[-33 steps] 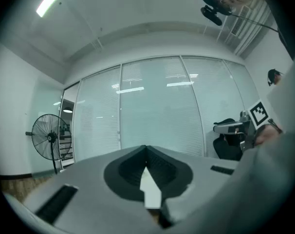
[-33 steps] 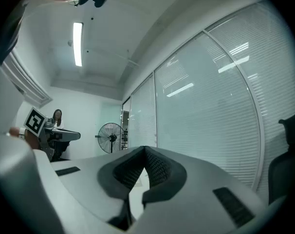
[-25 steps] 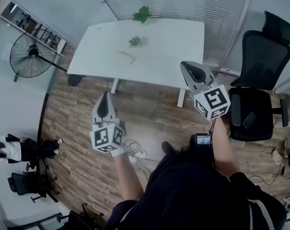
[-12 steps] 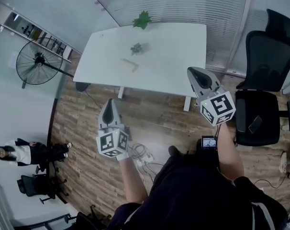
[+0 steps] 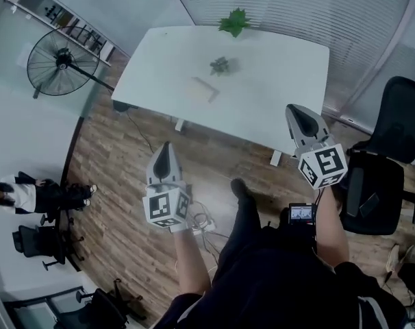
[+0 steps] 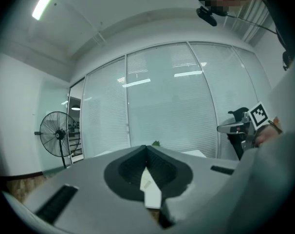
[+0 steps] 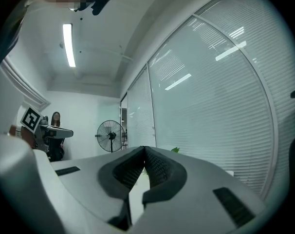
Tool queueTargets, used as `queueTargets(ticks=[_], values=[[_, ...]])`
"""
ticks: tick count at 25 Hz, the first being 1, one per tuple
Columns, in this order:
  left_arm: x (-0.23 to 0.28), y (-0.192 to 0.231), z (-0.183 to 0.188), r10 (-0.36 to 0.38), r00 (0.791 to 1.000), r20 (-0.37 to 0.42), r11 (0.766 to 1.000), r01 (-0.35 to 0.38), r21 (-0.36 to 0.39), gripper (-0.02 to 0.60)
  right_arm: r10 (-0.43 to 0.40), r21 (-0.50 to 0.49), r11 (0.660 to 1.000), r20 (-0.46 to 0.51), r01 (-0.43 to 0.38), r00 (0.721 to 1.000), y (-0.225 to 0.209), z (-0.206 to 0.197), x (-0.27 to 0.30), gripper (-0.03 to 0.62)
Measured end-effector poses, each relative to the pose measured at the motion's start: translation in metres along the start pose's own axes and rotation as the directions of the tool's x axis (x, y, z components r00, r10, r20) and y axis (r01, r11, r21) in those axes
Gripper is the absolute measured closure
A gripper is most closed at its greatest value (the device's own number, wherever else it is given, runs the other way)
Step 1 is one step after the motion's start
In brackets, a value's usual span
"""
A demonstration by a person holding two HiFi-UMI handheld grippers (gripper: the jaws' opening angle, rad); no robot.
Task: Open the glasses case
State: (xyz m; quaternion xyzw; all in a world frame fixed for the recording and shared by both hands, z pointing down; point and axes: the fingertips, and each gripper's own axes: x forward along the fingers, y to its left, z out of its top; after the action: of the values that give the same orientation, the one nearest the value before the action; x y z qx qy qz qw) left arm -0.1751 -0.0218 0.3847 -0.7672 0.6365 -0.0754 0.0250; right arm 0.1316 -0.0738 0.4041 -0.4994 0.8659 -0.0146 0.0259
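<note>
Glasses case on table, well beyond left tool, right tool, both closed

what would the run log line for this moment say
stage: pre-contact | left tongs: shut, empty | right tongs: shut, empty | glasses case: on white table, apart from both tongs

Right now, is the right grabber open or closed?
Shut. The right gripper shows its two tips touching in its own view, with nothing between them.
</note>
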Motion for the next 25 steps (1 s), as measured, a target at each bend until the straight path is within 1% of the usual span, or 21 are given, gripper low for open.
queueTargets(ticks=[2,5,6,9,12,15,20,25], values=[[0.02,0.024,-0.004,-0.003,1.0,0.018,1.0,0.004,-0.027,0.581,-0.008,-0.021,1.0,0.001,0.008,1.0,0.007,0.002,0.03,0.58],[0.053,0.074,0.002,0.025,0.997,0.067,0.997,-0.021,-0.068,0.581,0.016,-0.035,0.999,0.017,-0.015,1.0,0.026,0.01,0.085,0.58],[0.063,0.087,0.004,0.02,0.997,0.074,0.997,-0.015,-0.07,0.581,0.014,-0.035,0.999,0.012,-0.014,1.0,0.031,0.009,0.1,0.58],[0.094,0.118,0.011,-0.018,0.995,0.095,0.997,0.025,-0.067,0.581,-0.026,-0.031,0.999,-0.007,0.026,1.0,0.038,0.008,0.14,0.58],[0.118,0.142,0.006,-0.048,0.993,0.105,0.994,0.058,-0.093,0.581,-0.041,-0.039,0.998,-0.04,0.039,0.998,0.05,0.0,0.178,0.58],[0.128,0.151,-0.006,-0.071,0.994,0.086,0.989,0.081,-0.122,0.581,-0.031,-0.042,0.999,-0.078,0.028,0.996,0.062,-0.01,0.198,0.58],[0.152,0.149,-0.017,-0.098,0.993,0.064,0.984,0.106,-0.14,0.581,-0.024,-0.036,0.999,-0.1,0.021,0.995,0.054,-0.023,0.223,0.58],[0.165,0.143,-0.007,-0.092,0.994,0.053,0.989,0.097,-0.108,0.581,-0.001,-0.01,1.0,-0.104,0.0,0.995,0.036,-0.039,0.239,0.58]])
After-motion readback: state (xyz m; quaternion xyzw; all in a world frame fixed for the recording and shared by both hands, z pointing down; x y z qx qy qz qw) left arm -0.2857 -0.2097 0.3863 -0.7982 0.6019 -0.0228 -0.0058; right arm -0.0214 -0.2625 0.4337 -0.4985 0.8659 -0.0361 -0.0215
